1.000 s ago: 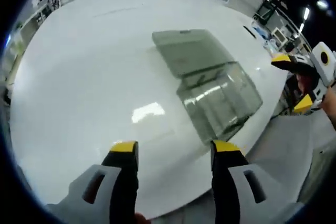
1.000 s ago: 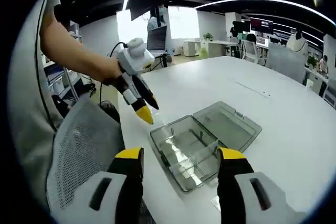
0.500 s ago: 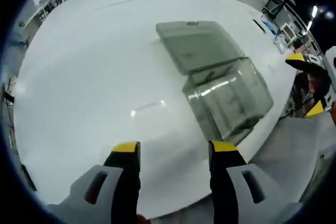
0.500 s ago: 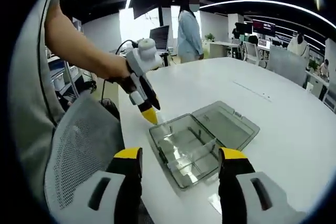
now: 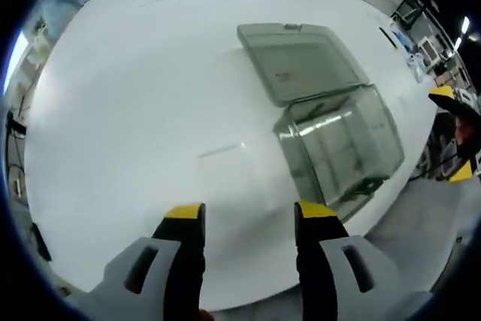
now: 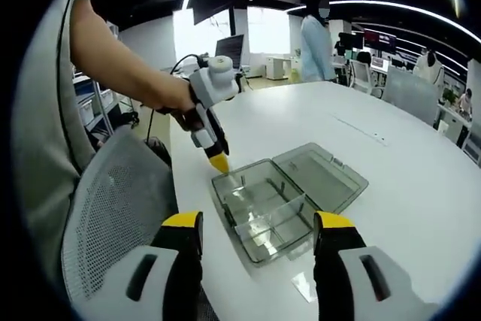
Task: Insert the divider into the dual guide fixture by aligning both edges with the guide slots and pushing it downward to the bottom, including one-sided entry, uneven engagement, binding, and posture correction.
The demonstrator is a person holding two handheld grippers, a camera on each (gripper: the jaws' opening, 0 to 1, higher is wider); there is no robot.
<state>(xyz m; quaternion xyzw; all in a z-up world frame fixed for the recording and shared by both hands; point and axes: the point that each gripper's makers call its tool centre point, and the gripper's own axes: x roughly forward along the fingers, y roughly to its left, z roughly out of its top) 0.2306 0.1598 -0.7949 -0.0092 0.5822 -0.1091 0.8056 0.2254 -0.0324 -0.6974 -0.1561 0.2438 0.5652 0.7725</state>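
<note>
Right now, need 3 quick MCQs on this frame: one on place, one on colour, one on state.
1. Where is the left hand-held gripper in the right gripper view?
A. at the clear box's near corner
B. over the lid
C. off the table

2. What colour are the jaw tips?
A. red
B. yellow
C. blue

3. The box's lid is:
A. closed
B. removed
C. open, lying flat beside the box

Key: 1 A, its tips sit by the box's rim corner; 2 B, yellow caps in both views; 3 C, the lid lies hinged back on the white table.
</note>
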